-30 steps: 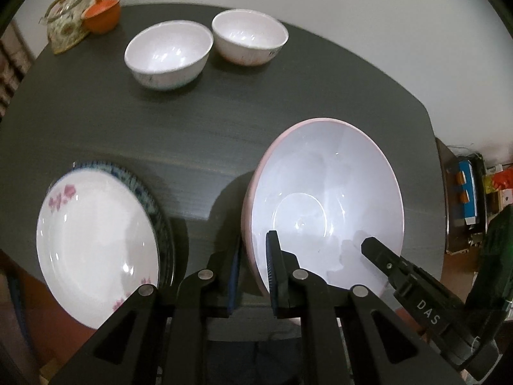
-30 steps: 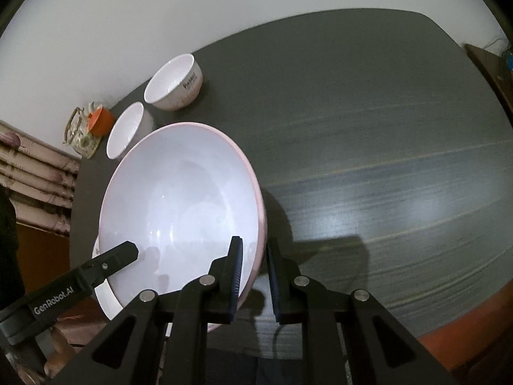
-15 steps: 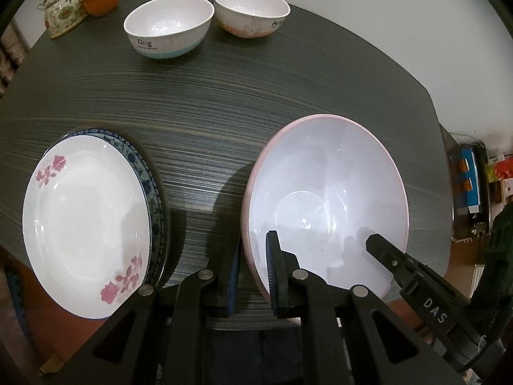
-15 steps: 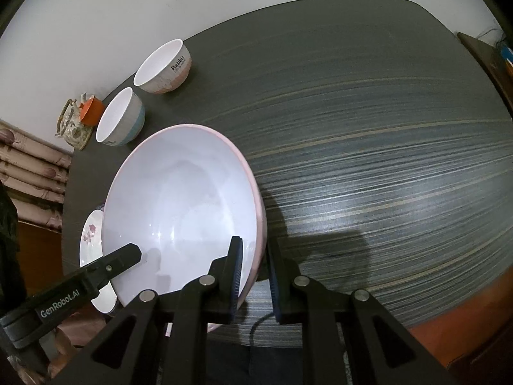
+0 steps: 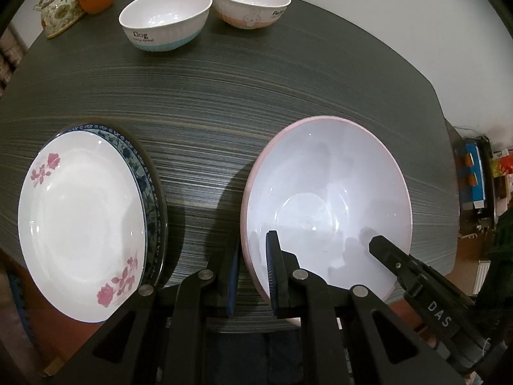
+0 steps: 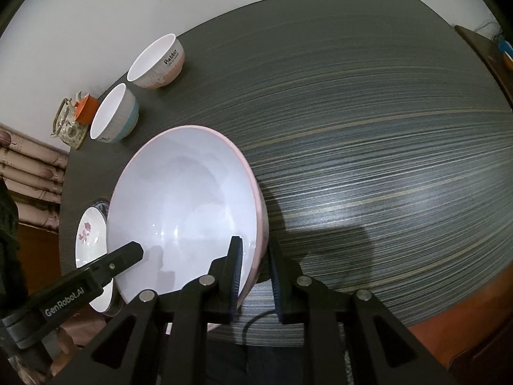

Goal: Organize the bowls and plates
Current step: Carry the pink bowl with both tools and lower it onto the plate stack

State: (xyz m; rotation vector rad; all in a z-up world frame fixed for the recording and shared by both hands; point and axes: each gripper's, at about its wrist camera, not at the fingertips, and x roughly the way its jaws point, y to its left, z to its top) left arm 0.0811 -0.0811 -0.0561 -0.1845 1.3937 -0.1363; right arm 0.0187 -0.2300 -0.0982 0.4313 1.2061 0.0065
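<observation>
Step in hand: setting the big pink bowl (image 5: pixel 327 199) down on the dark table (image 5: pixel 224 96), both grippers on its near rim, one at each side
Left gripper (image 5: pixel 253 272): fingers narrow, pinching the left part of the rim, one pad inside the bowl and one outside
Right gripper (image 6: pixel 255 276): fingers on either side of the right part of the rim; they have just been opening a little, and a sliver of gap shows by the outer pad, so my judgement is that this grip is starting to let go
Where the bowl is: low over or on the table near its front edge; whether the base fully rests I cannot tell
Doing it well: make sure the base sits flat before either side lets go, then open both sides evenly and lift straight up off the rim so the bowl does not tip or skid
Edges: the bowl's near side is close to the table's front edge, so a nudge towards the person risks a fall
Left neighbour: a flowered plate (image 5: pixel 80 221) stacked on a blue-patterned plate (image 5: pixel 150 179), near but apart from the bowl
Open room: a wide bare stretch of table to the right and behind; the blue-banded small bowl (image 5: pixel 165 19), pink-banded small bowl (image 5: pixel 251 3) and teapot (image 5: pixel 61 12) stand well away at the far side
</observation>
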